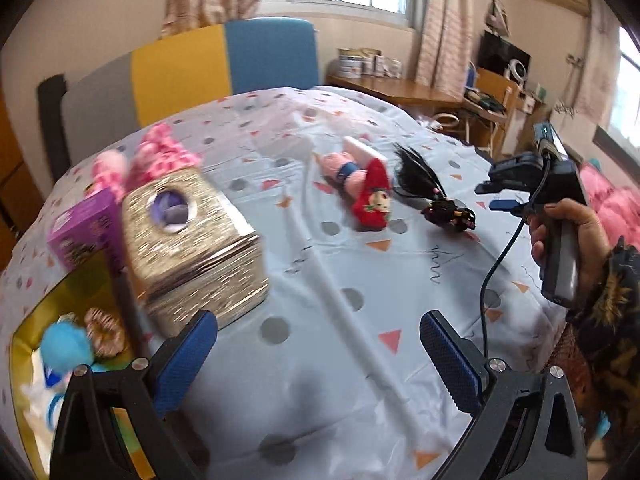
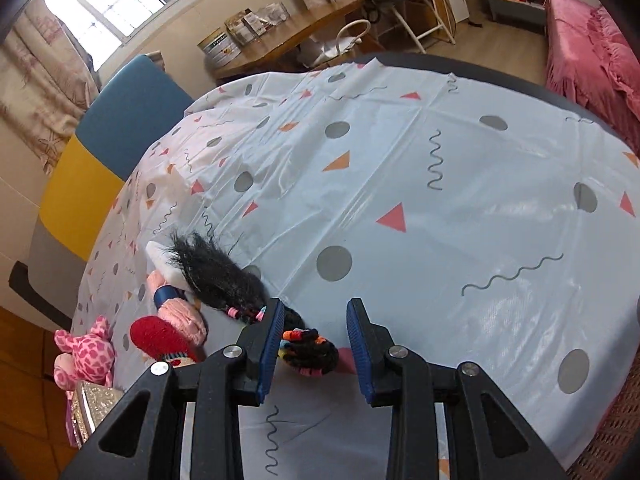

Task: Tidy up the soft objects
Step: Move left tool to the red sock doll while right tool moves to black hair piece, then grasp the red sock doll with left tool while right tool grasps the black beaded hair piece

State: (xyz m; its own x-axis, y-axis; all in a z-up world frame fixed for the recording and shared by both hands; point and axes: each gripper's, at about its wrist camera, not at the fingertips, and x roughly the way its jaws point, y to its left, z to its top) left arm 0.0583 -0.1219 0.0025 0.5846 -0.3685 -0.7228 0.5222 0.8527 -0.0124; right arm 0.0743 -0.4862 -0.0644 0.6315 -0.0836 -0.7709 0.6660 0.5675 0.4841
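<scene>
While my right hand-held gripper [image 2: 312, 336] stands narrowly parted around the black hair bundle [image 2: 308, 350], no label reads clearly; left hand-held gripper [image 1: 318, 354] wide, empty.

The left gripper [image 1: 318, 354] points downward with its blue fingers [image 1: 182, 360] spread wide and nothing between them. The right gripper [image 2: 314, 346] also tilts down, its fingers [image 2: 360, 340] partly apart. A hand [image 1: 560, 232] in a patterned sleeve grasps its handle.
</scene>
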